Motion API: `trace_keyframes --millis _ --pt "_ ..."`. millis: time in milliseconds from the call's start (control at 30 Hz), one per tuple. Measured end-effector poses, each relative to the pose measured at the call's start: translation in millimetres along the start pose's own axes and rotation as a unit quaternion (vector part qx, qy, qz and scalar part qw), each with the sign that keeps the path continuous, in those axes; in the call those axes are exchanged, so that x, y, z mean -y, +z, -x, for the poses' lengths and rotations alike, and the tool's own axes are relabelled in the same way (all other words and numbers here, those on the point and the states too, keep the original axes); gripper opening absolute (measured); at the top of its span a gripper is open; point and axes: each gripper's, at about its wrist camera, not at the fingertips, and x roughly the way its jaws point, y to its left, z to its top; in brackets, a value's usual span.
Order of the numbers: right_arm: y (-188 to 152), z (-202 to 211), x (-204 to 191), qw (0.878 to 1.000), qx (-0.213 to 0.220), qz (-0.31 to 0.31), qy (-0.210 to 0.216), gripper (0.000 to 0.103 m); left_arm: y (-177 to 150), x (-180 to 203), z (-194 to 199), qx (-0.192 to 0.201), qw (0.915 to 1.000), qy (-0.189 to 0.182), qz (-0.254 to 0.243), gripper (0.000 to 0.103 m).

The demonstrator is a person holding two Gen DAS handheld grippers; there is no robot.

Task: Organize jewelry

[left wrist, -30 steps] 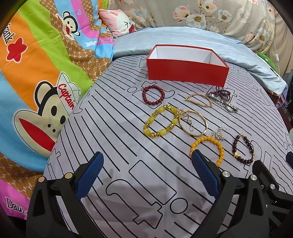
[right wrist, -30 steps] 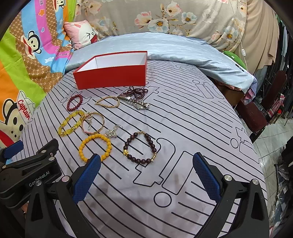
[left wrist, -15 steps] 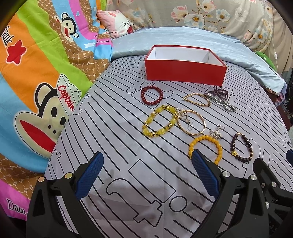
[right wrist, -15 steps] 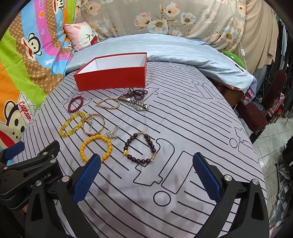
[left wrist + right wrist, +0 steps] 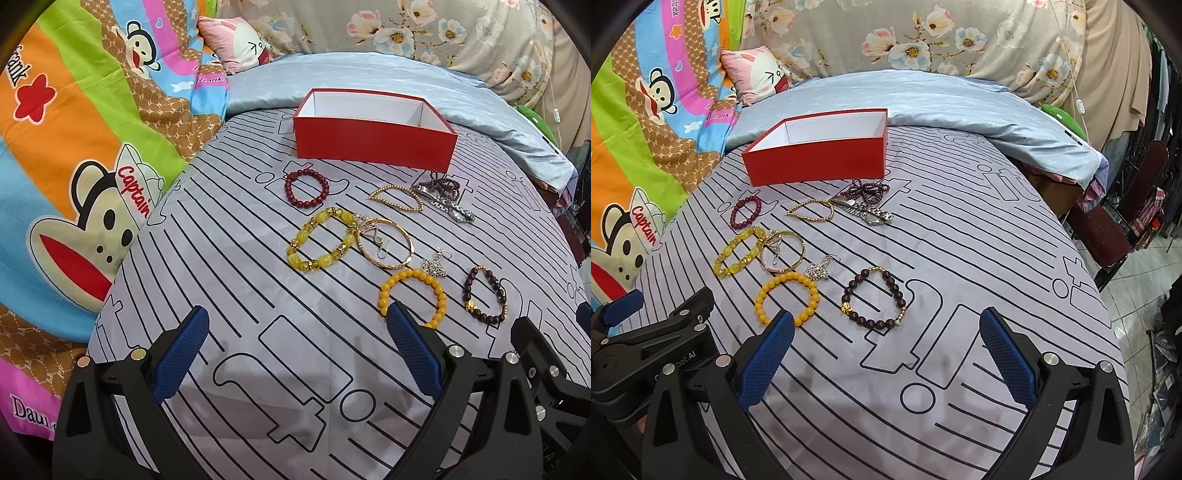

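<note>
Lying just ahead of the right gripper (image 5: 886, 343), between its spread fingers, the dark bracelet (image 5: 874, 298) is flat on the bed. Left gripper (image 5: 298, 341), also spread and empty, has the orange bracelet (image 5: 412, 297) at its right fingertip. Red box (image 5: 820, 159) sits far beyond.

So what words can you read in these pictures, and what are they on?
"Captain": on the monkey's hat on the cartoon blanket.
"Frank", first letter cut off: on the blanket's orange stripe.
"Frank", small: on the blanket's pink stripe.
"Daui", cut off: at the blanket's bottom edge.
"bot.AI", start hidden: on the left gripper's body.
The watch face is too small to read.
</note>
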Motion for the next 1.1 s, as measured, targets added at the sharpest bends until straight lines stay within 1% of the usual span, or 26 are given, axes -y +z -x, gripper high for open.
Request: trace_keyframes --millis 167,1100 --pt "-0.2 -1.1 -2.3 1.000 -0.001 0.004 0.001 0.096 -0.1 -2.3 -2.9 -0.008 1.0000 0.000 0.005 0.092" --pt "-0.4 -4.0 -3.6 1.000 -0.005 0.004 0.000 0.096 1.2 -4.6 -6.5 -0.008 1.0000 -0.002 0.005 0.092"
